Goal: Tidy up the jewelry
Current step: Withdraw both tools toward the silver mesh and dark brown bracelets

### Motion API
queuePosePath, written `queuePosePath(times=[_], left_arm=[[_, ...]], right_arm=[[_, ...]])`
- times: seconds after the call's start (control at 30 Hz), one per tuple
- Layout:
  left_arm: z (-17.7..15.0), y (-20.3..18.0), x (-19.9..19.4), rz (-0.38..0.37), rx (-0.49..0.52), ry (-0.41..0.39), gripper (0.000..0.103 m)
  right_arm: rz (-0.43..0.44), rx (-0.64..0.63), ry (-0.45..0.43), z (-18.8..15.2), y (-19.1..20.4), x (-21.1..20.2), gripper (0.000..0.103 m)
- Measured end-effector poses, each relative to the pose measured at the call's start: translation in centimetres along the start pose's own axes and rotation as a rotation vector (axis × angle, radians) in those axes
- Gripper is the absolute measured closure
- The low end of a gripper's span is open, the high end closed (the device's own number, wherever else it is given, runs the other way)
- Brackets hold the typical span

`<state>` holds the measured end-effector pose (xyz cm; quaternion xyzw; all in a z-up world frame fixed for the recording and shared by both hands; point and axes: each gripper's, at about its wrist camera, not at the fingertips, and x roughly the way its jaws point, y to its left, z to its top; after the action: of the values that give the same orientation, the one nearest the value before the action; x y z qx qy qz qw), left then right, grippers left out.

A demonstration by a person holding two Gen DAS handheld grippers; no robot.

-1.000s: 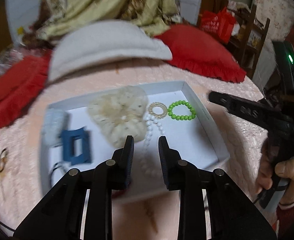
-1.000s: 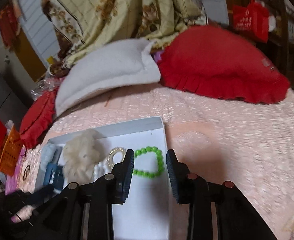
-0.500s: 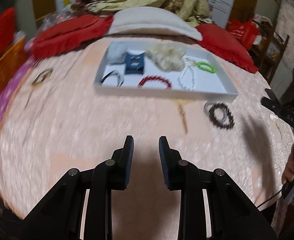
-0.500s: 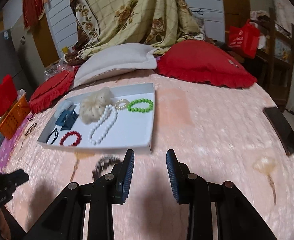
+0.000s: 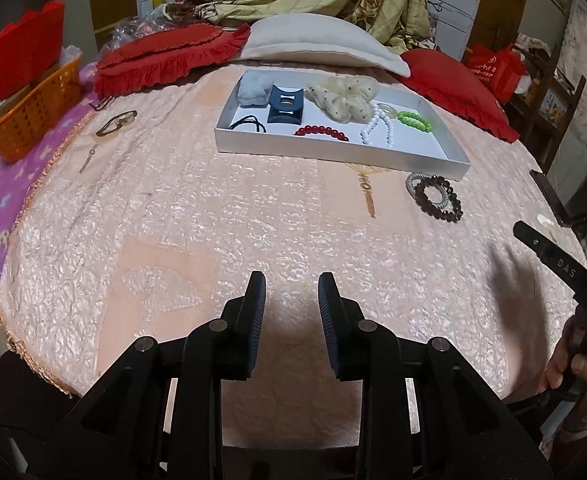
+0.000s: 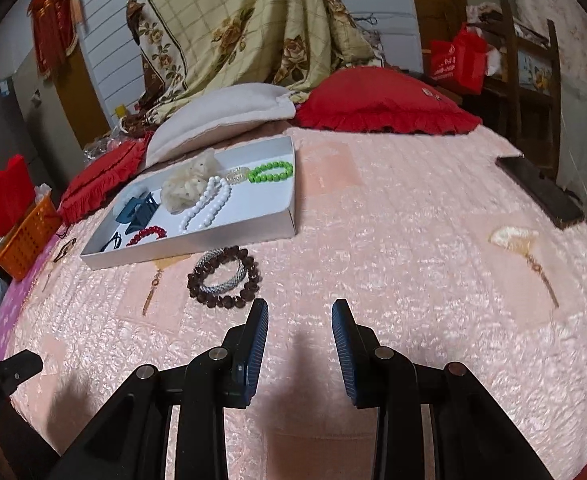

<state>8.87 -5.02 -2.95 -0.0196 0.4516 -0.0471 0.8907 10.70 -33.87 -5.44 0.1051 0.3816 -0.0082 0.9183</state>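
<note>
Just beyond the right gripper [image 6: 299, 342], whose jaws stand apart and empty, lie the dark beaded bracelets [image 6: 224, 277], near the white tray [image 6: 229, 236]. Best to pinch one strand low, then lift over the wall. The left gripper [image 5: 291, 312] gapes empty too.

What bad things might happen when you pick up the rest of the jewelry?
1. The dark bead bracelet and the silvery bangle overlap, so the right hand-held gripper may lift both or drop one.
2. They lie close to the white tray; a reach might nudge its wall.
3. The thin gold hairpin lies flat on bumpy cloth and may slip.
</note>
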Motion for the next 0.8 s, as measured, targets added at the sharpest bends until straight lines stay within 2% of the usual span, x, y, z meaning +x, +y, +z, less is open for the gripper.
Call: queuePosePath(times=[0.17,0.43,0.8], left_arm=[[-0.6,-0.3,0.5,-0.01,0.011,0.016,0.072],[-0.8,0.0,1.8,-0.008,0.015,0.025,0.072],[-0.8,1.5,3.5,-0.018,-0.031,0.067,0.072]], right_arm=[[0.015,0.0,0.053,-0.1,0.3,1.1,0.072],[0.098,0.105,0.088,1.9,-0.7,2.6,0.073],[0.102,0.024,0.156,3.7,2.1,8.3,0.074]])
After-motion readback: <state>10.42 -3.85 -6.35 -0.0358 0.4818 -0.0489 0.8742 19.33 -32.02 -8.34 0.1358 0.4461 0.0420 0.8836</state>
